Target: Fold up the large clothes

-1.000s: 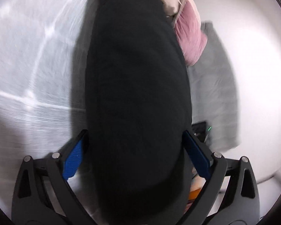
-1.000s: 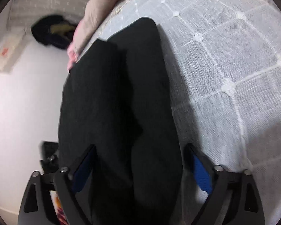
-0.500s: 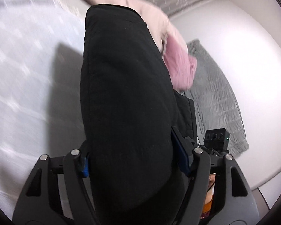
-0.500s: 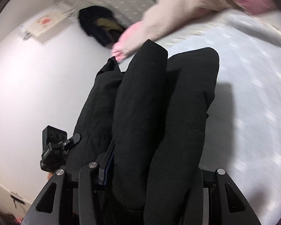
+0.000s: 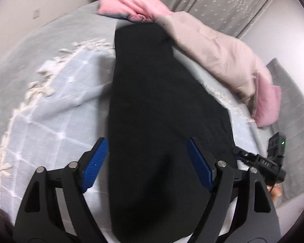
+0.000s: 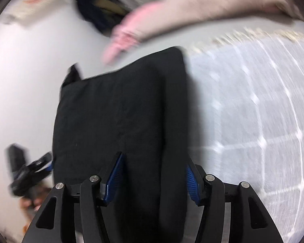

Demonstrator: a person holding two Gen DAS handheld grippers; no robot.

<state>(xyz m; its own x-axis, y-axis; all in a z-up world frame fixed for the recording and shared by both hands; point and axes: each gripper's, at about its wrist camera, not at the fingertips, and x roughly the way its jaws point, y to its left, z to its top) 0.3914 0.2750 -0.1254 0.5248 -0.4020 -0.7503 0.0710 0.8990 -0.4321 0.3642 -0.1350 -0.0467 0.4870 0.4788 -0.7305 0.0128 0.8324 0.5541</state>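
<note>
Taken from left to right, with the black garment (image 5: 164, 121) as the landmark: to its left, pale checked bedding (image 5: 50, 121) with a fringed edge is seen spread over the bed, and the garment lies upon it. The left tongs (image 5: 147, 162) are set with their blue pads (image 5: 95, 162) fairly wide, one on either side of the garment's near end; the cloth fills the gap between them, but whether it is pinched or merely straddled cannot be told. The garment's long axis is seen to run straight away from these tongs, towards a pink and beige heap of clothing (image 5: 212, 50) beyond its far end and to its right. Further right of the garment, a grey mat (image 5: 293, 111) is seen on the floor. In the right wrist view, the right tongs (image 6: 152, 180) are held narrower, and a thick fold of the black garment (image 6: 119, 111) is gripped between them; the rest of the cloth is spread to the left of that fold. It is judged that both tongs sit at the same near end, so the coming fold would be carried along the long axis, away from them. The near hem is hidden beneath the tongs, and the right view is blurred, so the far edge cannot be made out sharply.
</note>
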